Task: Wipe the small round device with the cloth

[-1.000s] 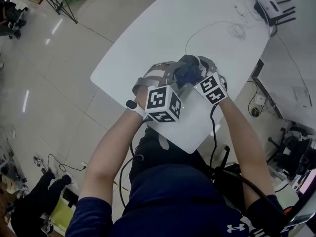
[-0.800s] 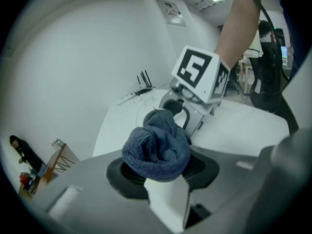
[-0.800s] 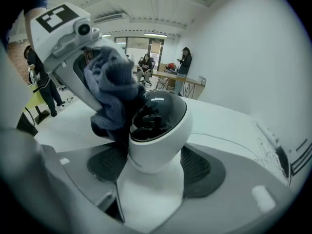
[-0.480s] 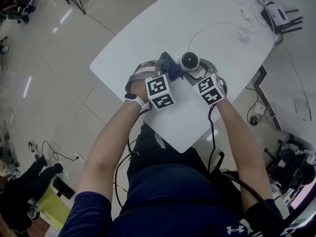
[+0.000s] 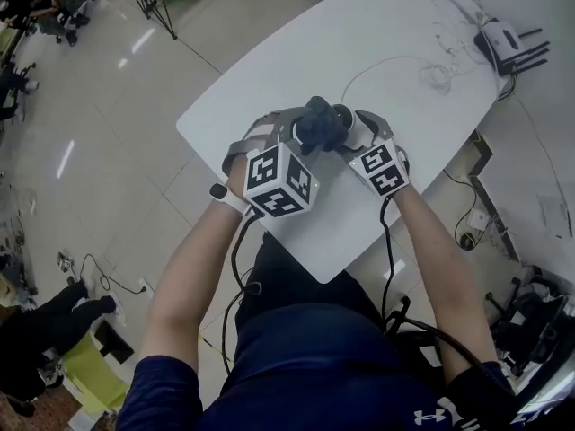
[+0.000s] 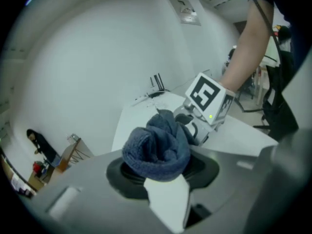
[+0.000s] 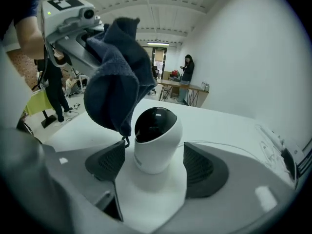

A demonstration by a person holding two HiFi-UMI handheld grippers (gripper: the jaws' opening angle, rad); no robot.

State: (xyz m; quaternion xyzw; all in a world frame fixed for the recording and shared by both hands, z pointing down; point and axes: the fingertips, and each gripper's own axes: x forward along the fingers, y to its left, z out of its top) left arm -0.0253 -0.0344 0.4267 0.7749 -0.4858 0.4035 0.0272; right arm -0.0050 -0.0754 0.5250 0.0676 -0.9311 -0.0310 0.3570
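Pressing the cloth up to the small round device

We had the left gripper [image 6: 163, 173] clamped on the cloth [image 6: 156, 147], a dark blue terry rag bunched into a thick wad between its jaws and bulging out ahead of them. From the head view that wad sat over the left side of the small round device [image 5: 349, 119], near the middle of the white table [image 5: 395, 34], with both our hands close together behind it.

We had the right gripper [image 7: 155, 165] around the device: a white body with a glossy black dome, standing upright on the table between the two dark pads. Its jaws had just been opening, and they stood spread, with a clear gap on the right side and a narrower one on the left, so neither pad pressed on the body.

In the right gripper view the cloth hung from the upper left, its lower fold down beside the dome's left edge; we could not tell whether it touched. A thin white cable [image 5: 377, 65] ran across the table beyond the device, towards the far corner
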